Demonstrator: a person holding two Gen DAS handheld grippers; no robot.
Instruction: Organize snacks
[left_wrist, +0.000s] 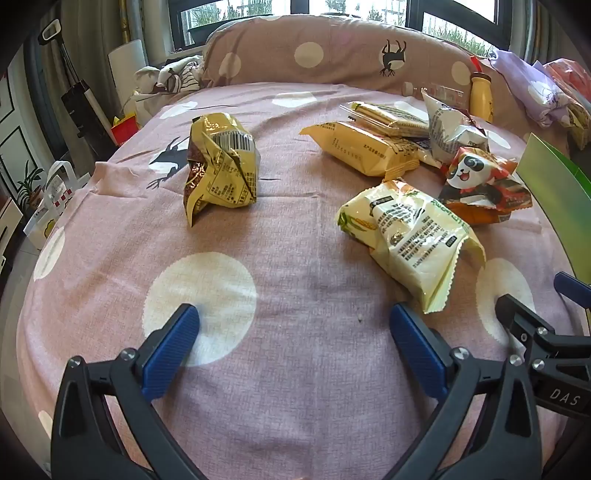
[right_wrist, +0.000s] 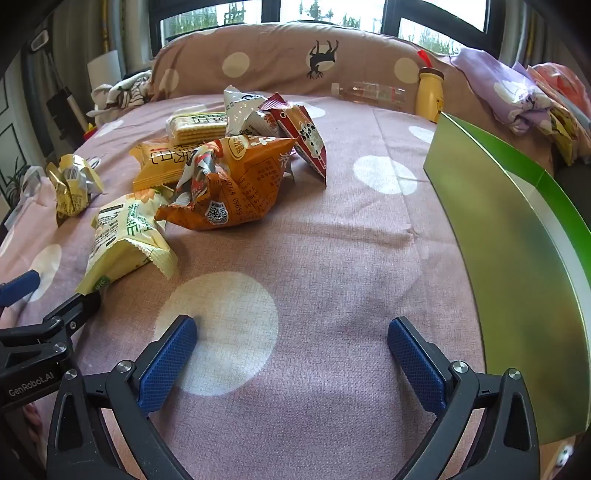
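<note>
snacks (left_wrist: 413, 229): crinkled foil packets, yellow, orange | left claw (left_wrist: 293, 326): spread wide, empty | right claw (right_wrist: 291, 339): spread wide, empty

A pink polka-dot bedsheet (left_wrist: 280, 369) covered the bed, with a matching pillow (left_wrist: 332, 51) before the windows (right_wrist: 332, 11). A yellow bottle (right_wrist: 430, 92) stood beside a clear one (right_wrist: 373, 92).

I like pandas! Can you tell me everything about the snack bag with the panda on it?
The panda snack bag is a crinkly, shiny foil-looking packet, orange and red, with a white cartoon panda face near its top. It looks puffed but crumpled. From the right wrist view its other side shows orange with printed text and a square code. It lies on the pink spotted bedsheet at the near edge of the snack pile, close beside the pale yellow bag. Neither hand-held gripper touches it.
</note>
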